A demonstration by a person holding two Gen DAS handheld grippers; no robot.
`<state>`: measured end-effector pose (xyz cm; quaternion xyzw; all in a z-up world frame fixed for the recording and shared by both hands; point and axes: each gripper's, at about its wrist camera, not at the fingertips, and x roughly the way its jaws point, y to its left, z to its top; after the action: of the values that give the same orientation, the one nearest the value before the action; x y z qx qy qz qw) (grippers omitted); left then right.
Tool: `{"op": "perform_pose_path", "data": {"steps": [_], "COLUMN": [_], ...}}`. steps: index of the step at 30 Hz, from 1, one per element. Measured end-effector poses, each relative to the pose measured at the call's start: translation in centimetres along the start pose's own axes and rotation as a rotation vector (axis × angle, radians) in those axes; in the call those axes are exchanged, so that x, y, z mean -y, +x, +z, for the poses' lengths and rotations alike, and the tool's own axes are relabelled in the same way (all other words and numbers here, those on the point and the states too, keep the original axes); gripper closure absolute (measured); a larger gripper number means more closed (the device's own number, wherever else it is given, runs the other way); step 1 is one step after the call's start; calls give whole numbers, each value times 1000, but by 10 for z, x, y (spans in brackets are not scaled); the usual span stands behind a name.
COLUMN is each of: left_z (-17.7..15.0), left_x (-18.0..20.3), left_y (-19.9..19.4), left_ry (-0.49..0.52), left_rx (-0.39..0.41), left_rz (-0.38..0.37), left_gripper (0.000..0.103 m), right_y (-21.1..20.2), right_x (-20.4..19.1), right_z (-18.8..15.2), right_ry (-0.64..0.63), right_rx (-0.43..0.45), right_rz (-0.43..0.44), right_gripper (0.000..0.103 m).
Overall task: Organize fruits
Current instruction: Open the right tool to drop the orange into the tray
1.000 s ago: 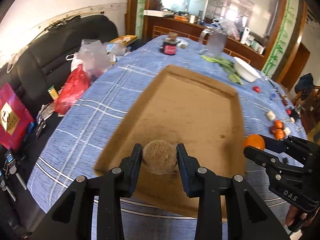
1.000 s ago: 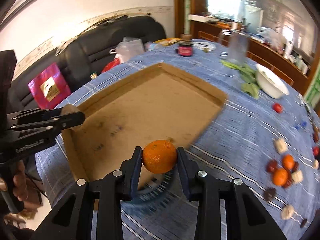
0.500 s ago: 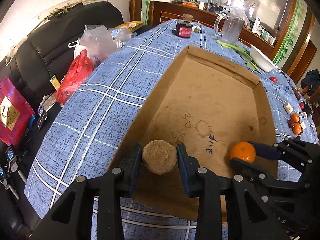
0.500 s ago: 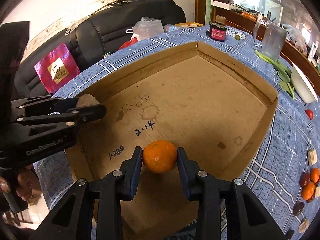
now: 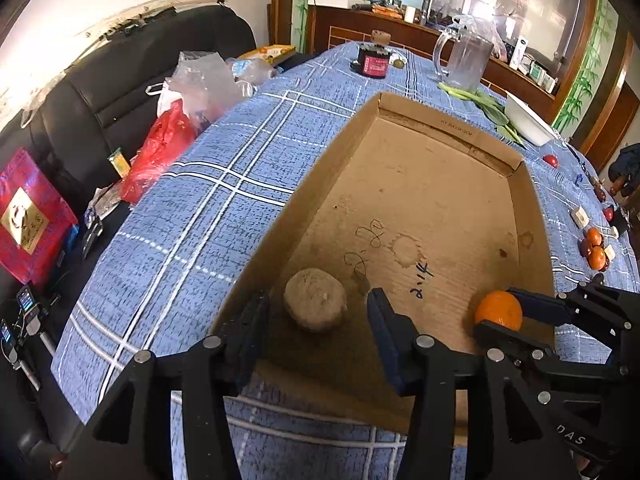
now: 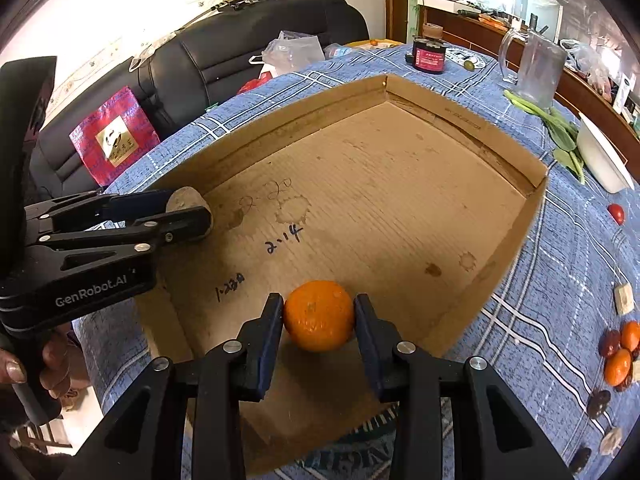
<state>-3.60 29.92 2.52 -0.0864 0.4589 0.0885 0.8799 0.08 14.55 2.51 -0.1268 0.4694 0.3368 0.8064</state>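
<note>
Item one: brown fruit point(image 5: 315, 305), rough-skinned, resting on the floor of the box point(image 5: 532, 216) near its left wall. My left gripper point(image 5: 316, 320) was opening around it, pads clear on both sides, because the fruit had reached its spot and needed no more hold.

Item two: orange point(image 6: 319, 315), low over the box floor near the front right corner. My right gripper point(image 6: 319, 320) was clamped on it, narrow, pads pressing both flanks; I judged it was held until it sat flat, so it would not roll.

Item three: loose fruits point(image 6: 618, 354) on the worktop point(image 6: 560, 280), right of the box, awaiting sorting.
</note>
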Motion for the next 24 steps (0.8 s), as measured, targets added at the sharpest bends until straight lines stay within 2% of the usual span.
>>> {"op": "perform_pose_path", "data": {"steps": [6,12,15,17,18,24], "left_z": [-11,-16,-18,-19,-18,-17], "left_x": [10,26,36,46,53,95], "left_y": [-26,-44,-49,-52,-53,-54], "left_ry": [-4,14,19,28,36,79], "left_rx": [97,139,153,161,166,176], "left_rz": [64,99,97,91,87,48], "left_gripper": [44,42,38,37,37,34], "right_y": [-20,-45,-58,-68,-72,-101], "right_x": [-1,-2,-1,2,4,34], "right_z": [-10,-18,-26,-34,-37,-63], "right_ry": [-15,-35,-43,-46,-45,3], "right_rx": [41,88,115,141,152,190], "right_rz": [-11,-24,-43,-72,-83,-164], "right_gripper": [63,63,59,47,45,44]}}
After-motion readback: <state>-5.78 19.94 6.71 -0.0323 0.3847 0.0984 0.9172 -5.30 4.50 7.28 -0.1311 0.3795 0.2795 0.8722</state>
